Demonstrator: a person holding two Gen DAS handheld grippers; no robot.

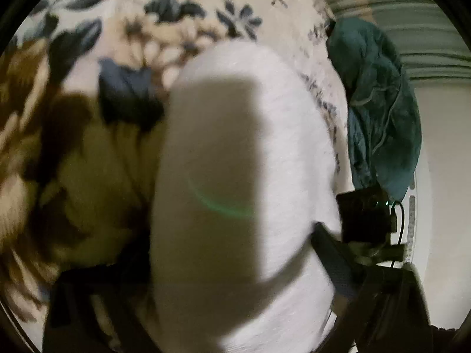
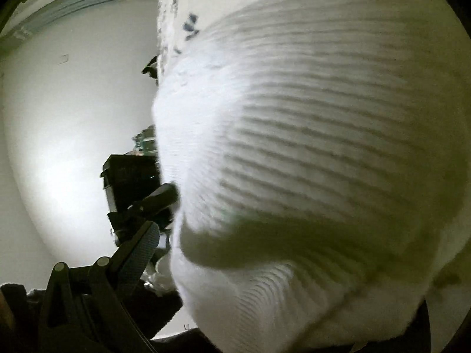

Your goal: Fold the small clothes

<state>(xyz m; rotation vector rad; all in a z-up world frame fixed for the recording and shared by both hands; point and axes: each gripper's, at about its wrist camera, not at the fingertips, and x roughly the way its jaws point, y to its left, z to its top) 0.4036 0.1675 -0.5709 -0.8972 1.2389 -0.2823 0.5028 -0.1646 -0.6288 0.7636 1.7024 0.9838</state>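
Note:
A white ribbed knit garment (image 1: 235,161) hangs close in front of both cameras, blurred. In the left wrist view it fills the space between the fingers of my left gripper (image 1: 206,264). The right finger (image 1: 326,244) lies against its edge and the left finger is a dark blur at the bottom left, so I cannot tell whether the pads press. In the right wrist view the same garment (image 2: 309,147) covers the centre and right. My right gripper (image 2: 235,235) stands wide. Its left textured pad (image 2: 144,250) is bare and apart from the cloth, and its other finger is hidden behind the knit.
A floral blanket (image 1: 182,29) lies behind the garment, with a dark blue patch (image 1: 126,94) on it. A teal cloth (image 1: 379,111) hangs at the right. A black box with a cable (image 1: 365,217) (image 2: 129,176) stands by a white wall (image 2: 59,117).

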